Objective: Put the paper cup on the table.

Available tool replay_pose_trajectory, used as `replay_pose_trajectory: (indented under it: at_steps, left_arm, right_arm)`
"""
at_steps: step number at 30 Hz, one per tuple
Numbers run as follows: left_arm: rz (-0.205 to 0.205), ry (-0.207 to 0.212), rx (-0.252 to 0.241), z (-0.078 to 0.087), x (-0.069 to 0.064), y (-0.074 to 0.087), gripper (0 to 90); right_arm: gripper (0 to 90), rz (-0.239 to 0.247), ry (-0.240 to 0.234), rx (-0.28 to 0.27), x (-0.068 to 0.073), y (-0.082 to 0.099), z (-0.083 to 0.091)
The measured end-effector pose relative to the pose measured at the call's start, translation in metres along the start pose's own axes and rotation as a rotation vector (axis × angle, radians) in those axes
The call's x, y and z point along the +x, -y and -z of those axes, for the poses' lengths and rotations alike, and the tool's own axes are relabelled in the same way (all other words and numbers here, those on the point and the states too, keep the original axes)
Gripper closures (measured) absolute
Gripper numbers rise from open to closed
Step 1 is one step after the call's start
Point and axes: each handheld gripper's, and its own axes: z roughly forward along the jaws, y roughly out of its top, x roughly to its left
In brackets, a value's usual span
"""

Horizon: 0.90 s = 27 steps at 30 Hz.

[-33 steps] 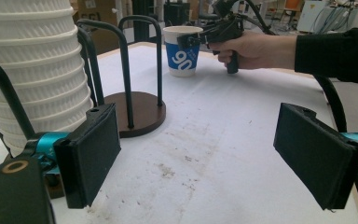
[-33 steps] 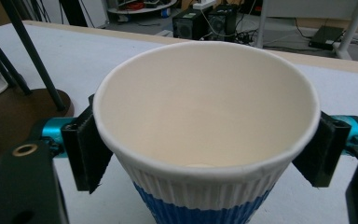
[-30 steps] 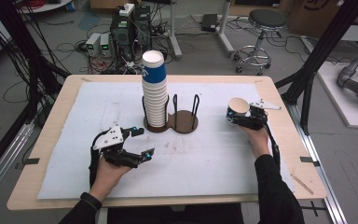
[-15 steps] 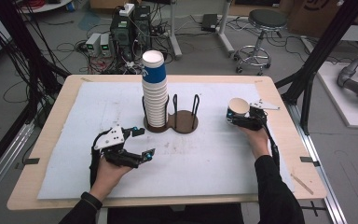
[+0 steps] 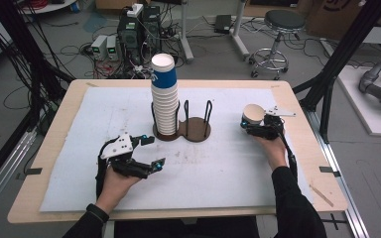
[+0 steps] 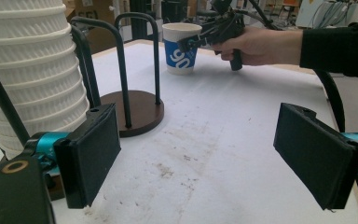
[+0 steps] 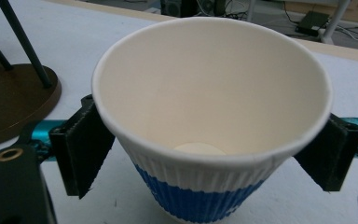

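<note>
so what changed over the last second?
The right gripper has just been opening its jaws around the white-and-blue ribbed paper cup, which stands on the white-covered table. Left gripper, tall cup stack and brown wire holder are unchanged.

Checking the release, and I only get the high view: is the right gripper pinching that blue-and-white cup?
Observer: No. In the right gripper view the right gripper has jaws that have just been opening; its pads flank the cup without pressing it.
Operator: Is it set down?
Observer: Yes, the left gripper view shows its base on the white mat.
Operator: Anything inside?
Observer: Empty, seen down to the bottom.
</note>
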Motion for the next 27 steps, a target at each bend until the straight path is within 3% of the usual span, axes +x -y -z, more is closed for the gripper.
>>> replay_pose_trajectory:
  at_steps: [7, 19, 27]
  left_arm:
    - [-0.002, 0.004, 0.003, -0.001, 0.000, 0.000, 14.5]
    - [-0.010, 0.006, 0.002, -0.002, 0.000, -0.002, 14.5]
    - [-0.008, -0.002, -0.002, -0.002, 0.000, -0.002, 14.5]
  right_arm:
    - [13.7, 0.011, 0.036, 0.031, 0.002, -0.003, 0.010]
    - [13.7, 0.003, 0.033, 0.051, 0.006, -0.001, 0.037]
    - [13.7, -0.009, -0.013, 0.002, 0.016, -0.003, 0.058]
